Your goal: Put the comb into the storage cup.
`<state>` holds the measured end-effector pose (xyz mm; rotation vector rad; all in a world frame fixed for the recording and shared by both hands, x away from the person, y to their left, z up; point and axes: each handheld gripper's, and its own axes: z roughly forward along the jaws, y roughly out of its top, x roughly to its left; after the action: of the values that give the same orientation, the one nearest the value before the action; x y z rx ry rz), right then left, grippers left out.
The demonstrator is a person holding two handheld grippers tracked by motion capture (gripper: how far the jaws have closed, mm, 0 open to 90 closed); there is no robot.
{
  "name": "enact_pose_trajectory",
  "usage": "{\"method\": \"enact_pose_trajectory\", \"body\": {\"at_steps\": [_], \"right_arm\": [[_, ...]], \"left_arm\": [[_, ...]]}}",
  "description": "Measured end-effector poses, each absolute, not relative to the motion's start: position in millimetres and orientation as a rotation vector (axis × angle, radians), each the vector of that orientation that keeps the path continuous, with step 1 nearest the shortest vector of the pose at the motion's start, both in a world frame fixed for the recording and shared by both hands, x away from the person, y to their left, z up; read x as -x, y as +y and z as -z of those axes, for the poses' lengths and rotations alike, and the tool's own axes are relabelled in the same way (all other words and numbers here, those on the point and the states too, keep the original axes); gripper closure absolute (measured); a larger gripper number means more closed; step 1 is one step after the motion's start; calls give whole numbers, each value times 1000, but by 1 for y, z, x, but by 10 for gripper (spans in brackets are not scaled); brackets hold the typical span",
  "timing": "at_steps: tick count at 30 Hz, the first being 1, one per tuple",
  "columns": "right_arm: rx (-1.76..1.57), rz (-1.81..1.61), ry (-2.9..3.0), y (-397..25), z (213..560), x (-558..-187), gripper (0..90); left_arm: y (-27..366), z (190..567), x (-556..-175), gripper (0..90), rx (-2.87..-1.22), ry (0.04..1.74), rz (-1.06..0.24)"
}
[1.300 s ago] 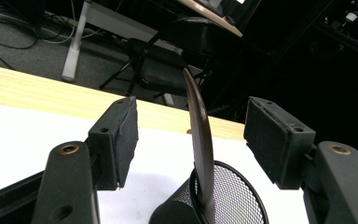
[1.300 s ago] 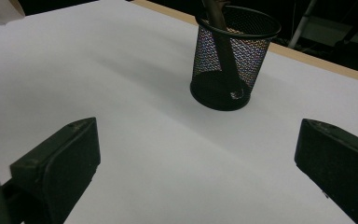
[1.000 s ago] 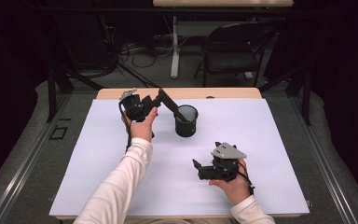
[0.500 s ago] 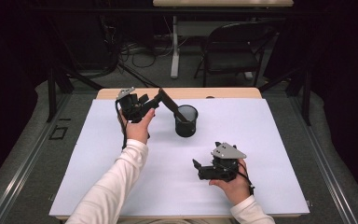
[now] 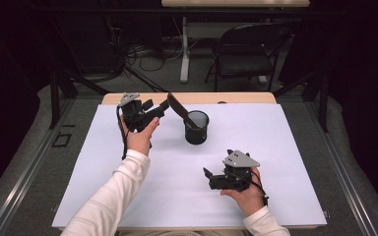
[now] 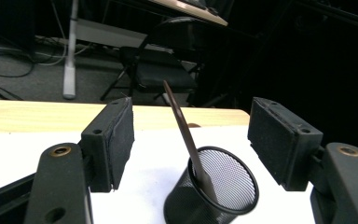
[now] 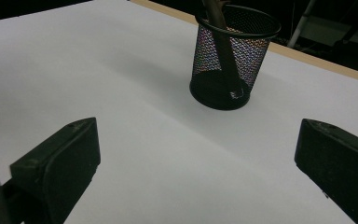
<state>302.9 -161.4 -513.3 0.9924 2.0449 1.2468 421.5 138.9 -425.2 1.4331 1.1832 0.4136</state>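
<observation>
The spatula (image 6: 182,122) leans in the mesh cup (image 6: 213,190), its dark flat blade up and tilted, its handle end down inside the cup. In the left gripper view it stands between and a little beyond the left gripper (image 6: 191,140), whose jaws are spread wide with nothing between them. The spatula looks thin, stiff and light, probably smooth, so a grip across its flat faces above the cup's rim seems the surest. The cup is light wire mesh and may tip or slide if the blade is dragged sideways; a pull along the lean would suit better.

The right gripper (image 7: 196,154) has its jaws spread too, empty, low over the surface (image 7: 121,93), with the cup well ahead of them. Open white surface lies all round both jaws; the far wooden edge (image 6: 37,114) runs just behind the cup.
</observation>
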Motion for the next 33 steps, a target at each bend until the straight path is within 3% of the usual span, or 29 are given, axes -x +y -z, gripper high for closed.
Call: {"method": "enact_pose_trajectory", "body": {"at_steps": [18, 33], "right_arm": [[-992, -1246, 2043, -161, 513, -303, 1], [-992, -1247, 2041, -161, 513, -303, 1]], "left_arm": [[151, 423, -398, 315, -1511, 1069, -362], [154, 420, -372, 200, -1674, 919, -324]]}}
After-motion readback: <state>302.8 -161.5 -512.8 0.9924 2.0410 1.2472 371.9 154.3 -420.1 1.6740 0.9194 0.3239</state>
